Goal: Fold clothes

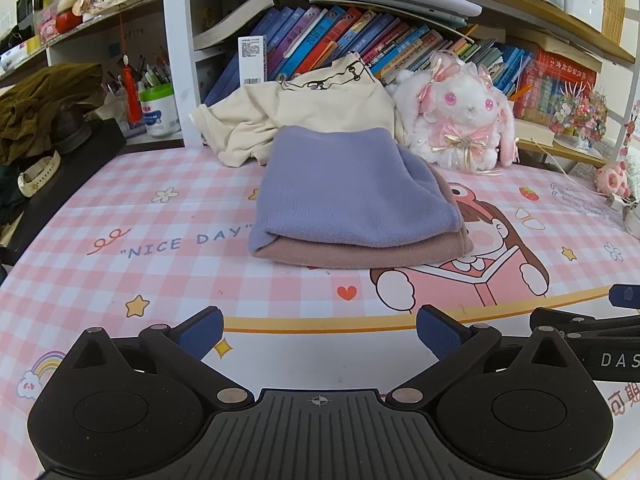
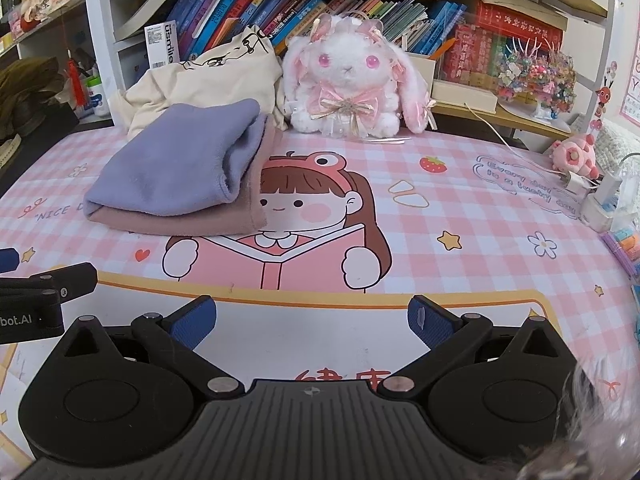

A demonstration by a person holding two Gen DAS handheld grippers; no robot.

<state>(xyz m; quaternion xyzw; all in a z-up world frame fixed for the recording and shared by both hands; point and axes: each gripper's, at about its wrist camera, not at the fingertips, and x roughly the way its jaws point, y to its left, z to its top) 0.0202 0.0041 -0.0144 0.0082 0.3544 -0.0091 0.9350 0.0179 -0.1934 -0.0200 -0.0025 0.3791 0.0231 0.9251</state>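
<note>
Both grippers hover low over the near edge of the table (image 1: pixel 120 208), side by side, and neither holds anything. The left gripper (image 1: pixel 320 332) has its fingers wide apart, and the right gripper (image 2: pixel 312 320) also has its fingers spread, with only the printed mat between them.

Toward the far edge of the table lies a folded purple garment (image 1: pixel 352 184), stacked on a folded pink garment (image 1: pixel 360 254). Behind this stack, touching it, a cream garment (image 1: pixel 304 116) lies crumpled against the bookshelf (image 1: pixel 176 60); I judge it is the next one to fold.

The risk is in reaching for it. The cream cloth is behind the stack and just beside a plush rabbit (image 1: pixel 464 120), so a gripper passing low can push the stack apart or knock over the rabbit. Dragging the cream cloth forward may also pull the purple layer with it.
</note>
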